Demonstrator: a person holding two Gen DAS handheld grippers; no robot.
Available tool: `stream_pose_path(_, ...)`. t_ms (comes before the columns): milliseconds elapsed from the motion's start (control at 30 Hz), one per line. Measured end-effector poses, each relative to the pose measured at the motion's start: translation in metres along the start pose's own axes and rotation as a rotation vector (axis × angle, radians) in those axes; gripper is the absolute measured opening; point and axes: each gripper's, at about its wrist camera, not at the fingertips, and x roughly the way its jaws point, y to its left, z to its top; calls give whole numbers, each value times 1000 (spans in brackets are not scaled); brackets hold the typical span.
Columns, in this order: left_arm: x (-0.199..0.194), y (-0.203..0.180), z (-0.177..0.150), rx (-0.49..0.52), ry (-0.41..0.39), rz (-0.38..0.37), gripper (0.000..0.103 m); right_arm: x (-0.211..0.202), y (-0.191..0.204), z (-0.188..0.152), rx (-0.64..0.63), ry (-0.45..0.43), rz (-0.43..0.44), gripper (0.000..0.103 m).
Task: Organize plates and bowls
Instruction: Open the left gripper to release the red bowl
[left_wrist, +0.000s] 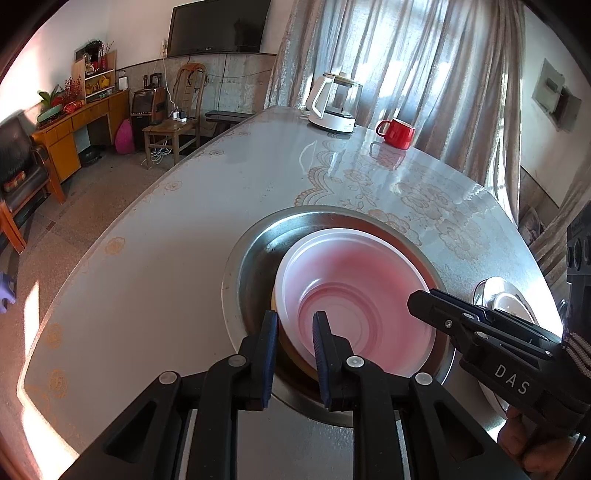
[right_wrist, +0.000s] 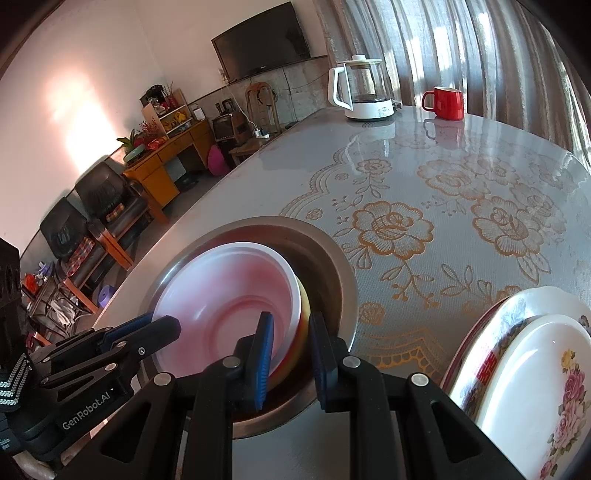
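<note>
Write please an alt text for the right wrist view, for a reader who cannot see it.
The right gripper grips the rim of a white bowl nested inside a steel basin on a floral tablecloth. The left gripper grips the opposite rim; stacked flowered plates lie right.

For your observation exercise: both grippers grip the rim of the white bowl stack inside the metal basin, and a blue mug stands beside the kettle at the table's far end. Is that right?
One detail is wrong: the mug is red, not blue, as the right wrist view shows. The rest stands: both the left gripper and the right gripper grip the bowl stack in the metal basin, with the kettle nearby.
</note>
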Motion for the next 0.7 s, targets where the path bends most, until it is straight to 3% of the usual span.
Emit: stream_pose_path(700,-24,8,-7,-45,-44,-10,33,-30,-3,-8,38,-56,20,25)
